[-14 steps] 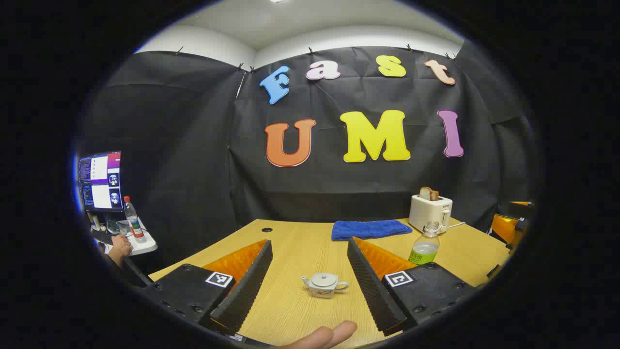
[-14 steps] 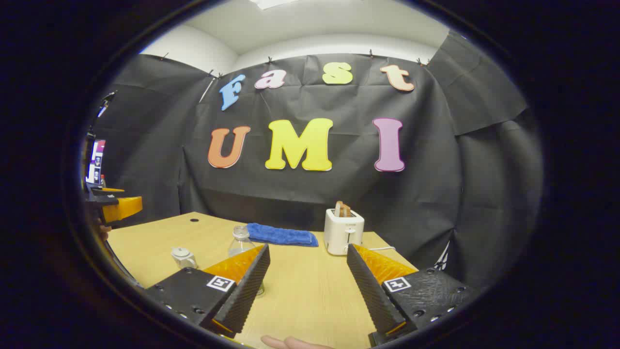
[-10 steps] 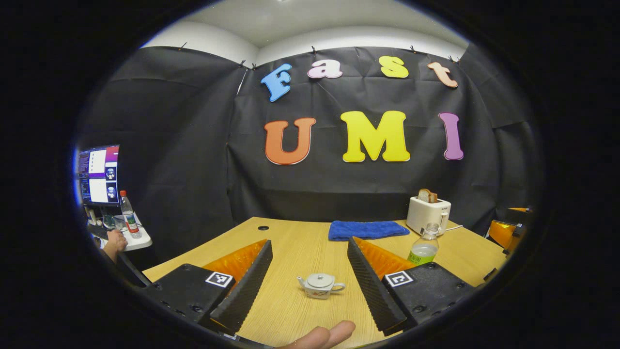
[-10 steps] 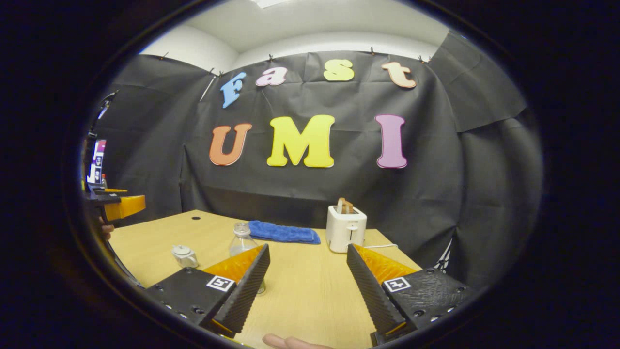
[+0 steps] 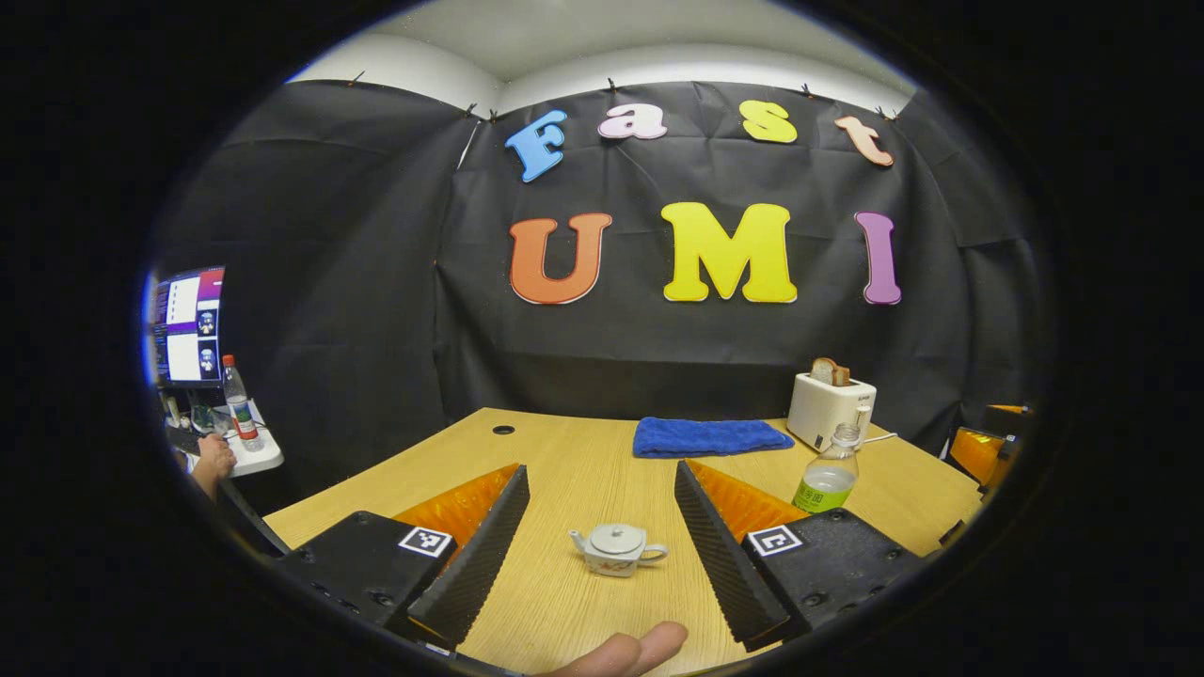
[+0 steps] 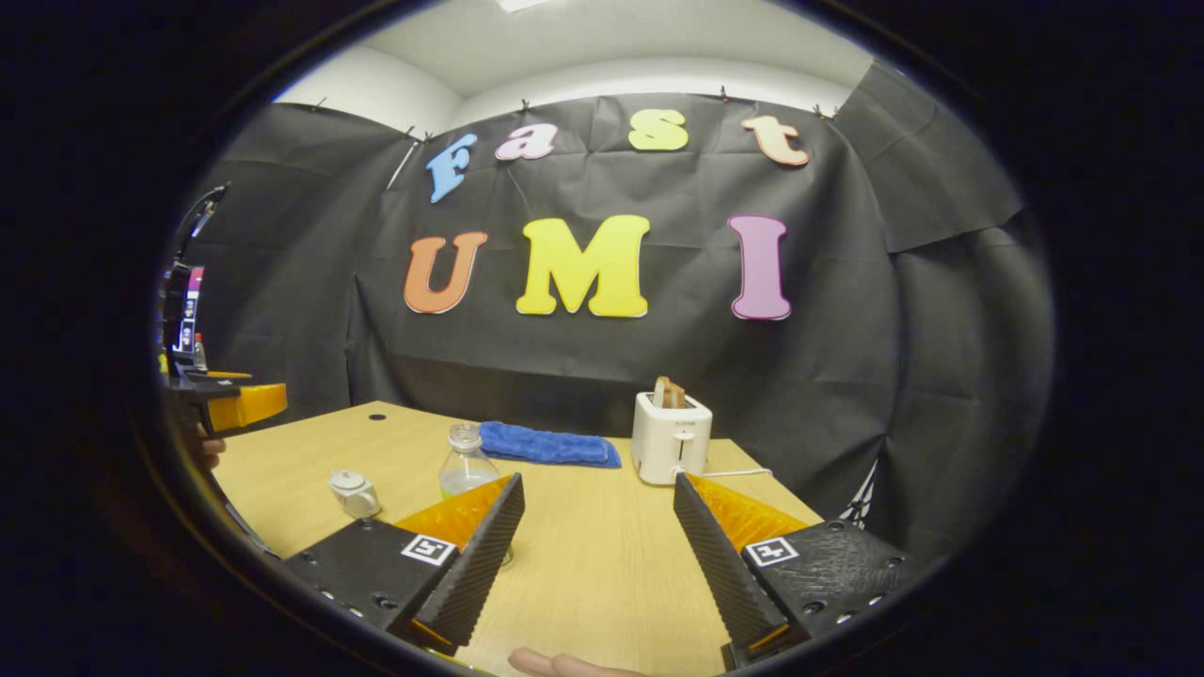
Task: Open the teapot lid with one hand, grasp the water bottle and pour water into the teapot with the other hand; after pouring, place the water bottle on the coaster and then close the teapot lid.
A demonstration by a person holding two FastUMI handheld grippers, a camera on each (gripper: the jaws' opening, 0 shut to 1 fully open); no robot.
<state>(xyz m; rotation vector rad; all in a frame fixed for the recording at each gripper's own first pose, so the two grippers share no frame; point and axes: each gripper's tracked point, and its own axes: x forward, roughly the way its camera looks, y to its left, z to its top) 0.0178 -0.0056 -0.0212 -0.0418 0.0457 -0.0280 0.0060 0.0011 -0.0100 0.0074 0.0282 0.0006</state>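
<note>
A: We see the teapot (image 5: 616, 549), lid on, low centre on the tabletop (image 5: 583, 470), framed by our wide-apart left gripper (image 5: 602, 555).

B: Our right gripper (image 6: 597, 564) gapes too; the water bottle (image 6: 466, 465) stands left of centre.

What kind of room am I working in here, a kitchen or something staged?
Most likely a staged recording booth, not a real kitchen: black cloth hangs as walls around one wooden table, a toaster and teapot sit out as props, and a monitor stands just outside.

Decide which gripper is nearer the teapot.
Left. The teapot sits just ahead between the open left gripper; from the right gripper it stands far off to the side.
</note>
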